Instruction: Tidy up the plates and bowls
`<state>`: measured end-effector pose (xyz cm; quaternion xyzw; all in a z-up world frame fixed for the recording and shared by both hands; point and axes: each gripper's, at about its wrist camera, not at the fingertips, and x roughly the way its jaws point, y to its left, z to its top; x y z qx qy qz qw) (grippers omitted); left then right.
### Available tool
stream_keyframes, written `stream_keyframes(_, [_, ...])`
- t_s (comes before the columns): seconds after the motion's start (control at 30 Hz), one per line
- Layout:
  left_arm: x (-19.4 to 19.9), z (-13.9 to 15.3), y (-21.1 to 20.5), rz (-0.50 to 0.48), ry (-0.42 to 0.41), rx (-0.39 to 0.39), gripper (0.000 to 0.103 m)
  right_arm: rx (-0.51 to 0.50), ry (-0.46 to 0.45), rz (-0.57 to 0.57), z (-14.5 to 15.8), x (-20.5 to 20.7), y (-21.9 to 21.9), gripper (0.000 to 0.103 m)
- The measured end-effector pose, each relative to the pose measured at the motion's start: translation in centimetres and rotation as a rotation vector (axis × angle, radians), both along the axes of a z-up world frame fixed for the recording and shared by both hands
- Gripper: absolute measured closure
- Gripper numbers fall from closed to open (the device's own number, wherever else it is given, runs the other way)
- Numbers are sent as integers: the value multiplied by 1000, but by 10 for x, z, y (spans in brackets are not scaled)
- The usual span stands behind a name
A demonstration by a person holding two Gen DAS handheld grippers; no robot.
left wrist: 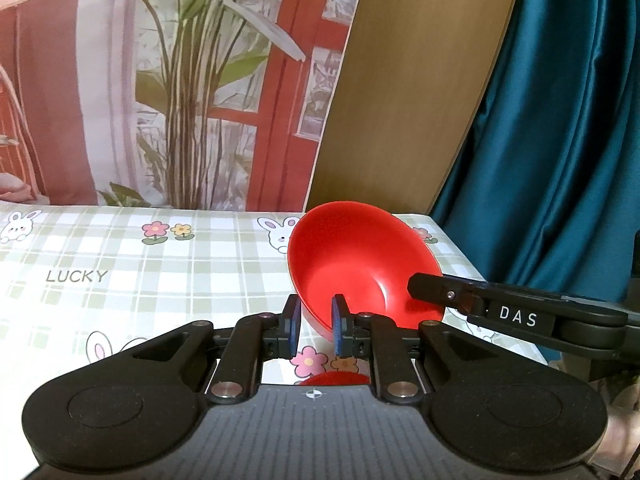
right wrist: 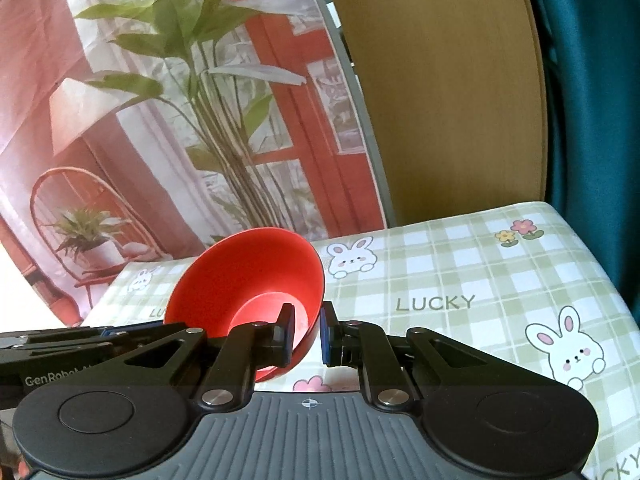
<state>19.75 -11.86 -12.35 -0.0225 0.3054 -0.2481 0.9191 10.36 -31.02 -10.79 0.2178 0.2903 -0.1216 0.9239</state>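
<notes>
A red bowl (left wrist: 360,264) is held up off a table covered with a green-checked tablecloth (left wrist: 120,256) printed with rabbits, flowers and the word LUCKY. Both hand-held grippers grip it by the rim.

Taking the bowl as the landmark and moving left to right: to its left lies open cloth. At its near-left rim, the left gripper (left wrist: 317,326) is closed tight on the wall, one blue pad outside the bowl and the other pad inside. The bowl tilts, its opening facing up and toward the left.

At the bowl's right rim, the right gripper (left wrist: 424,286) reaches in from the right, its black finger tips lying over the edge. From that gripper's own camera, the right gripper is clamped narrowly on the bowl's wall, left finger inside, right finger outside.

Behind the bowl hang a printed plant backdrop (left wrist: 192,80), a wooden panel (left wrist: 408,100) and a teal curtain (left wrist: 560,120).
</notes>
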Motion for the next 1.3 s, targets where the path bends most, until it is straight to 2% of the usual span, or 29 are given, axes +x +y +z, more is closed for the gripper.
stream_keyframes(0.83, [-31,-8,22,36,32,-17,86,-1,30,45,-5,-15,37,91])
stream_keyframes(1.3, [-34,-17,23,25,67,-10,86,21,66,42,-23,-22,40,91])
